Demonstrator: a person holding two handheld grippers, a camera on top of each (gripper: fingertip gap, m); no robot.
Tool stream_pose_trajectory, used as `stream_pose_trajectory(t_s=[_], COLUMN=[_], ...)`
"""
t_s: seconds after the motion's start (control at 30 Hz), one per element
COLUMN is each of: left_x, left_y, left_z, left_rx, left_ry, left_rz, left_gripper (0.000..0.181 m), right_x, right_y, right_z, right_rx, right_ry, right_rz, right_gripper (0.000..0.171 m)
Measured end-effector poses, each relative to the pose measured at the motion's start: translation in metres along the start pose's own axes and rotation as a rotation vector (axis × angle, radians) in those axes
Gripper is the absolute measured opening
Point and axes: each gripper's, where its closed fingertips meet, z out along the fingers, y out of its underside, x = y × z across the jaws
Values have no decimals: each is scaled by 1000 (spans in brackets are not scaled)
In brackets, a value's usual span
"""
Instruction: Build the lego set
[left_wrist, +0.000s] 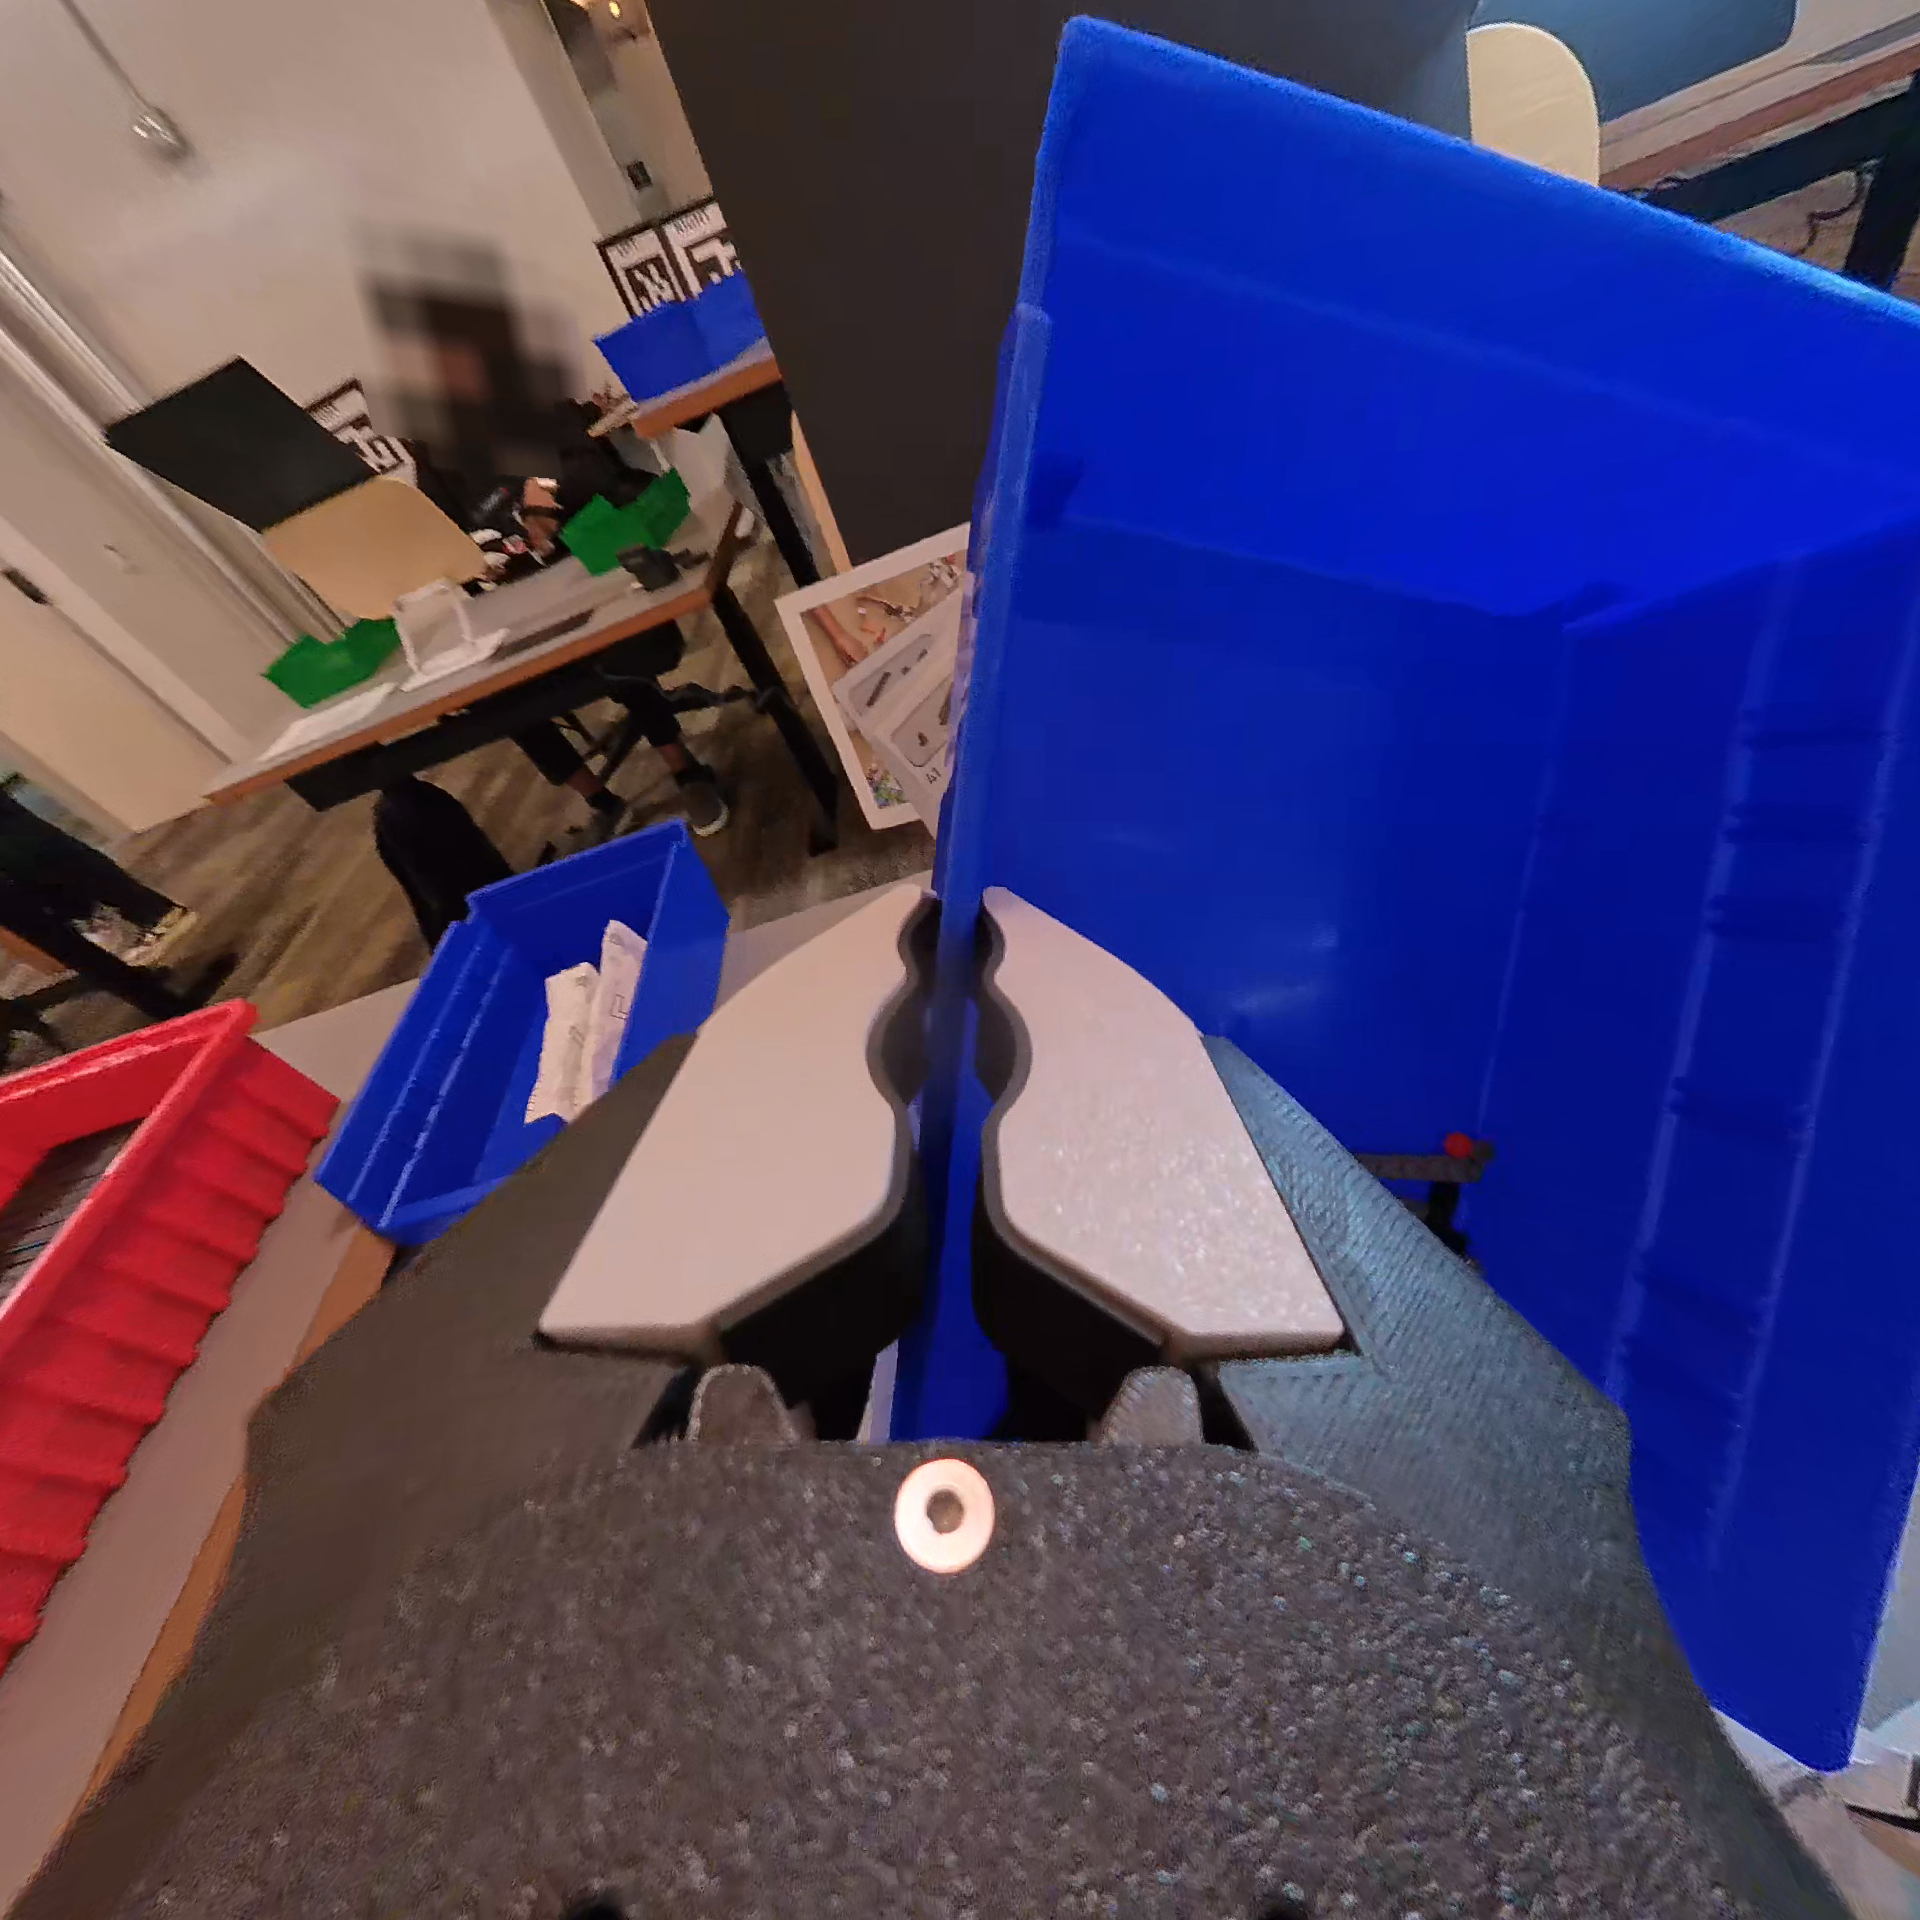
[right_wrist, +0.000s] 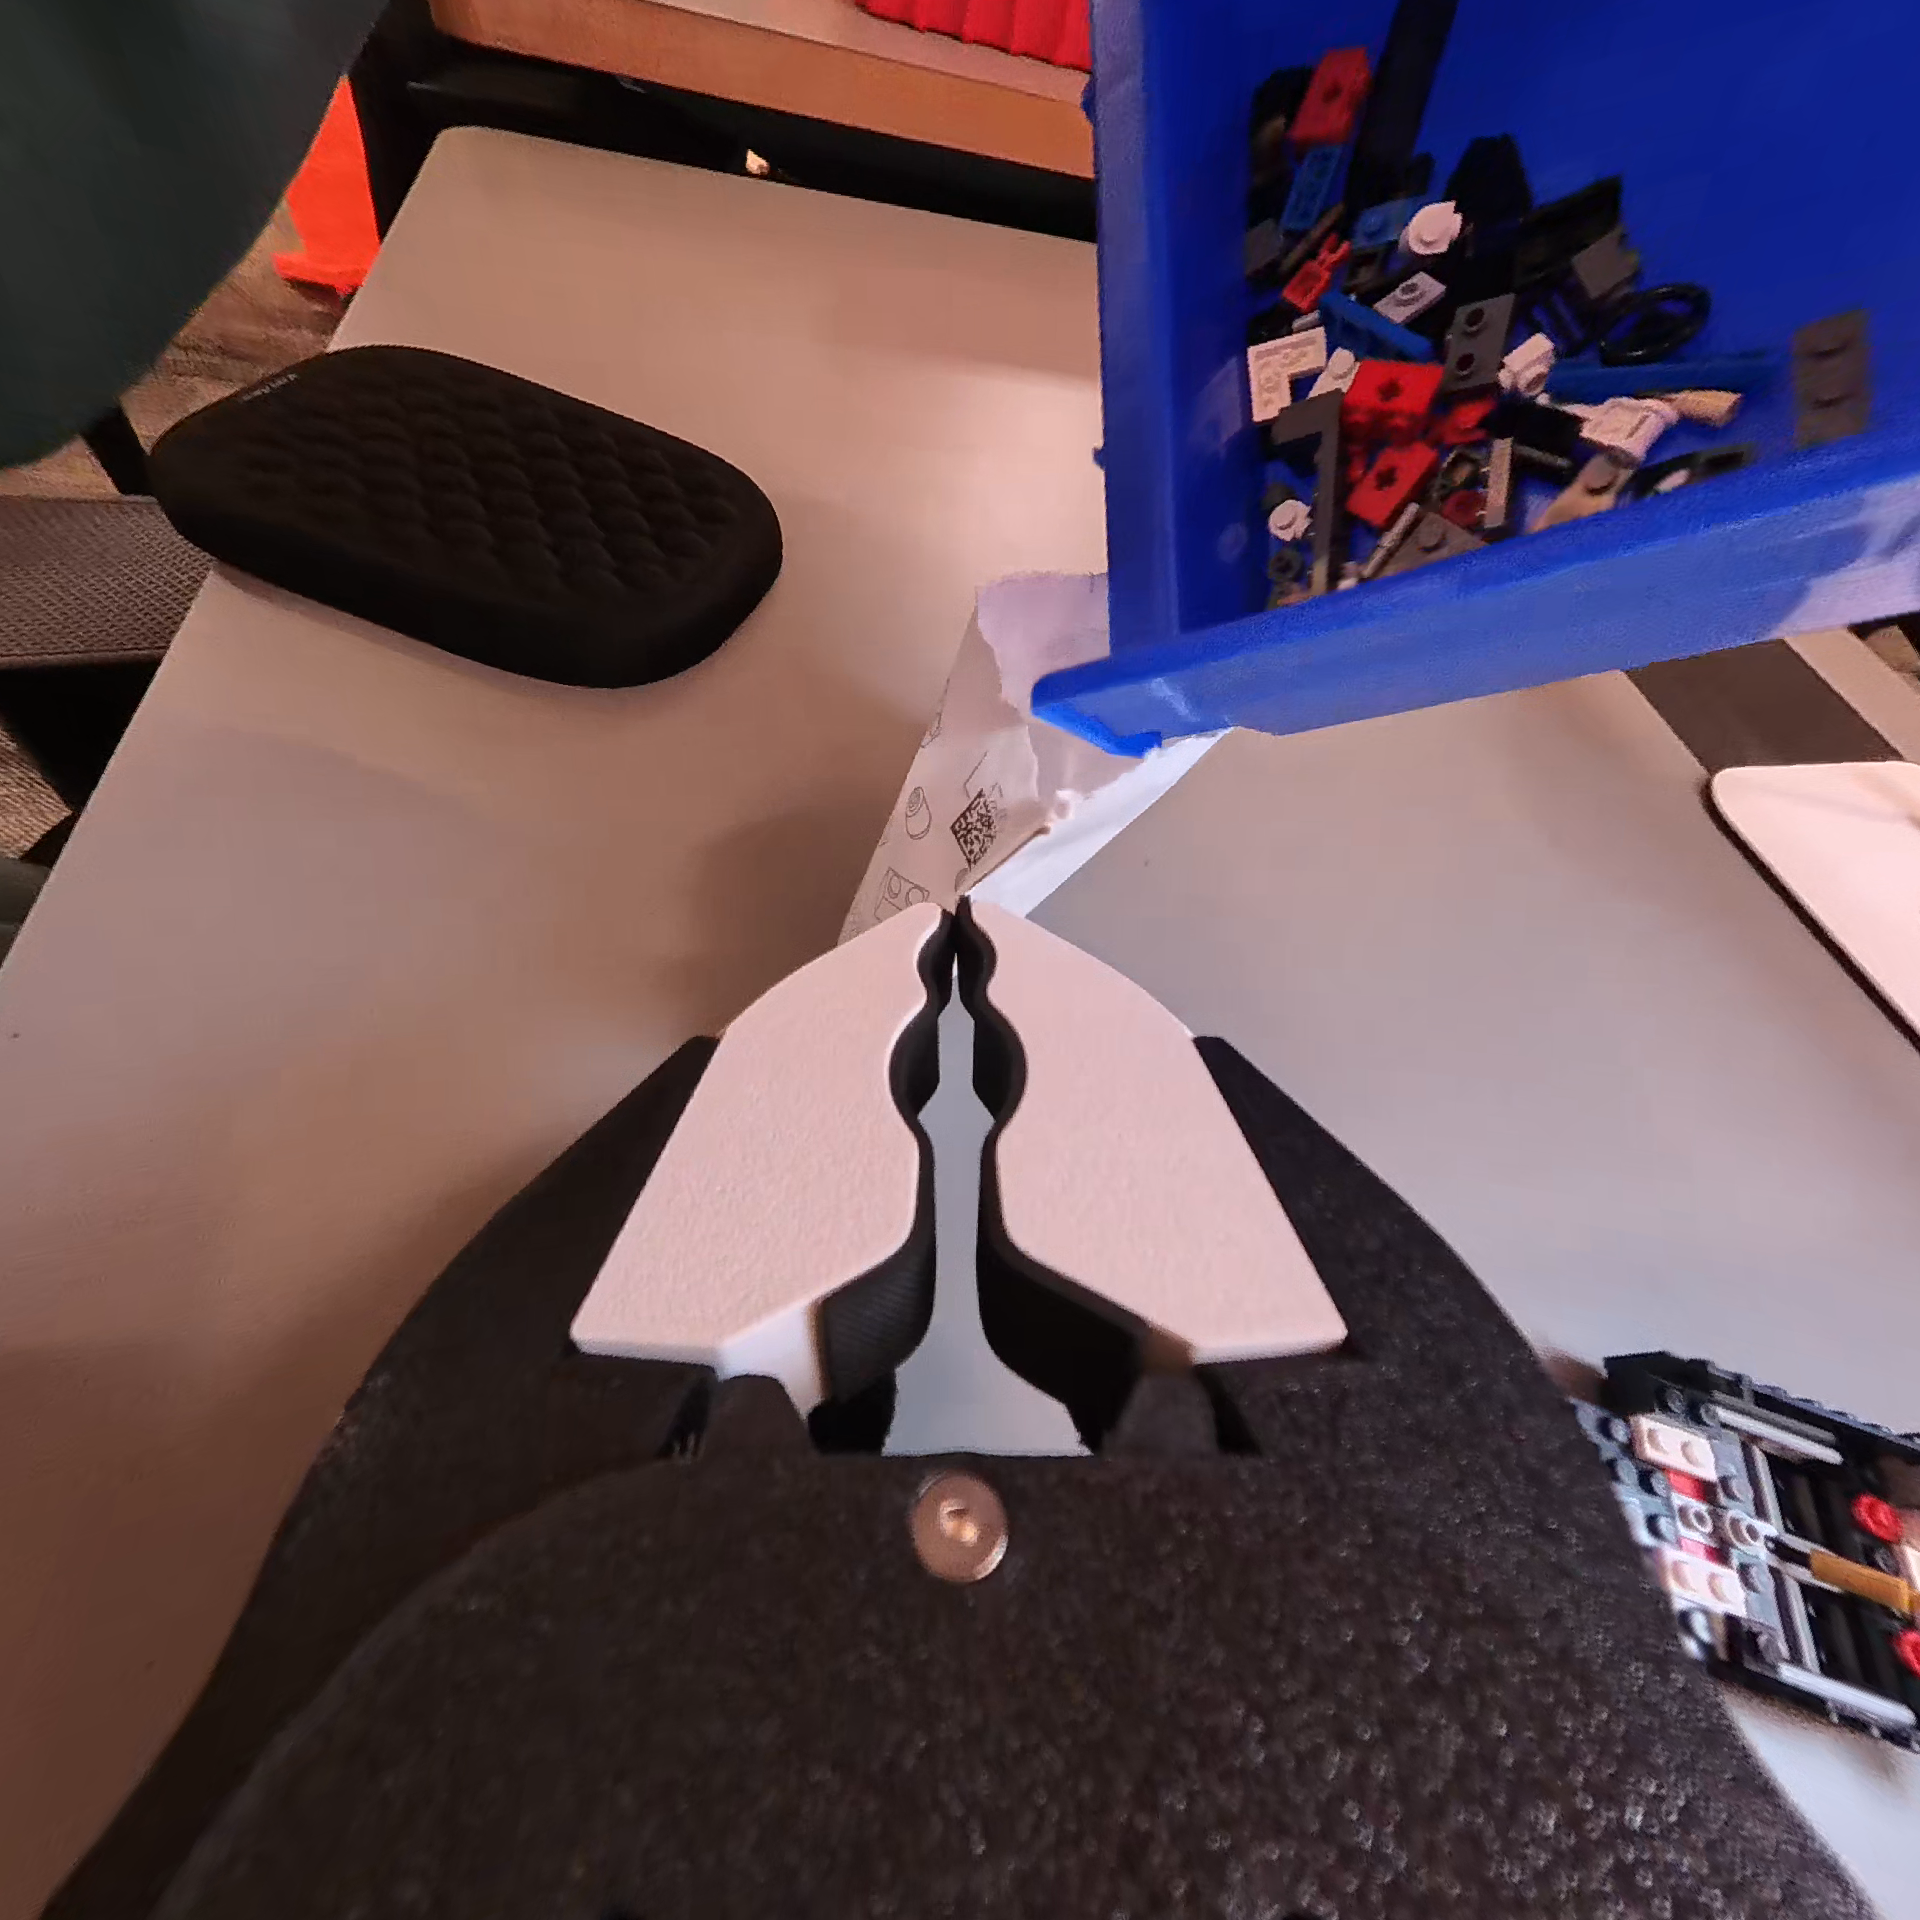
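My left gripper (left_wrist: 958, 914) is shut on the side wall of a blue bin (left_wrist: 1351, 727) and holds it lifted and tilted. In the right wrist view the same bin (right_wrist: 1174, 416) hangs above the table, with several loose lego pieces (right_wrist: 1434, 343) in black, red, blue and grey piled toward its lower rim. My right gripper (right_wrist: 956, 914) is shut on the corner of a torn white paper bag (right_wrist: 987, 769), which reaches up under the bin's lower edge. A partly built black and grey lego model (right_wrist: 1766, 1538) lies on the table at the lower right.
A second blue bin (left_wrist: 520, 1039) with white bags and a red bin (left_wrist: 135, 1195) stand to the left. An instruction booklet (left_wrist: 894, 675) shows behind the held bin. A black padded rest (right_wrist: 468, 509) and a white board (right_wrist: 1829, 862) lie on the grey table (right_wrist: 416, 1039). The left gripper's tips are roughly 30 centimeters from the right gripper's.
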Motion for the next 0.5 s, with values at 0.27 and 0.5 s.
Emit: stream_pose_trajectory(t_s=[0.27,0.5], left_x=[3,1], left_y=[-10,-10], left_z=[-22,-27], left_rx=[102,135], left_ry=[-110,-170], left_rz=[76,92], left_gripper=[5,5], right_x=[6,6], right_y=[-3,-9], right_z=[3,7], right_rx=[7,13], right_ry=[-19,-11], right_rz=[82,79], right_gripper=[0,0])
